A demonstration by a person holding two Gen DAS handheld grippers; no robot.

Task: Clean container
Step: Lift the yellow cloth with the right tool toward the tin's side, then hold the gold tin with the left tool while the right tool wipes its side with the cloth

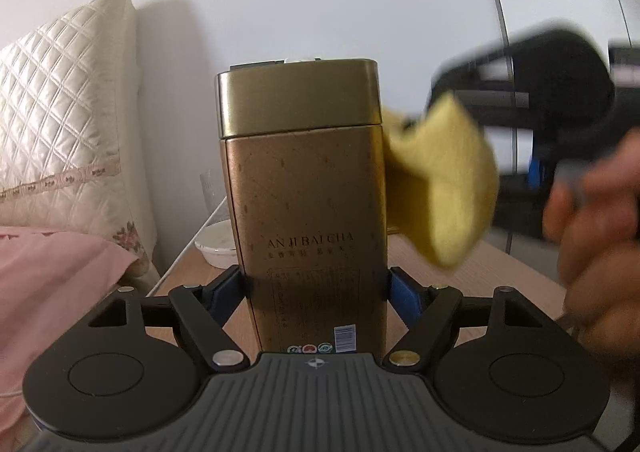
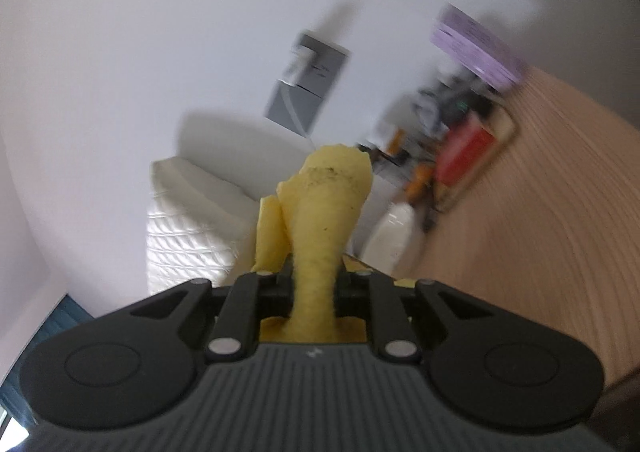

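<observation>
The left tool [image 1: 318, 288], black with blue pads, grips the lower sides of a tall rectangular gold metal tea tin [image 1: 308, 196], holding it upright above a light wooden table [image 1: 500, 264]. The tin's paler gold lid [image 1: 298, 96] sits closed on top, and lettering runs across its front face. At the tin's upper right side, a soft yellow cleaning cloth [image 1: 444, 180] touches or nearly touches the metal; blur makes contact hard to confirm. The right tool [image 2: 314, 292] is clamped tightly on that cloth, which bunches out past its fingers and shows dark specks near its tip. In the left wrist view a person's hand [image 1: 596, 236] holds this right tool, blurred. Behind the tin, a white shallow dish [image 1: 216, 246] rests on the table beside a quilted cream pillow [image 1: 64, 120] and pink bedding [image 1: 52, 292].
</observation>
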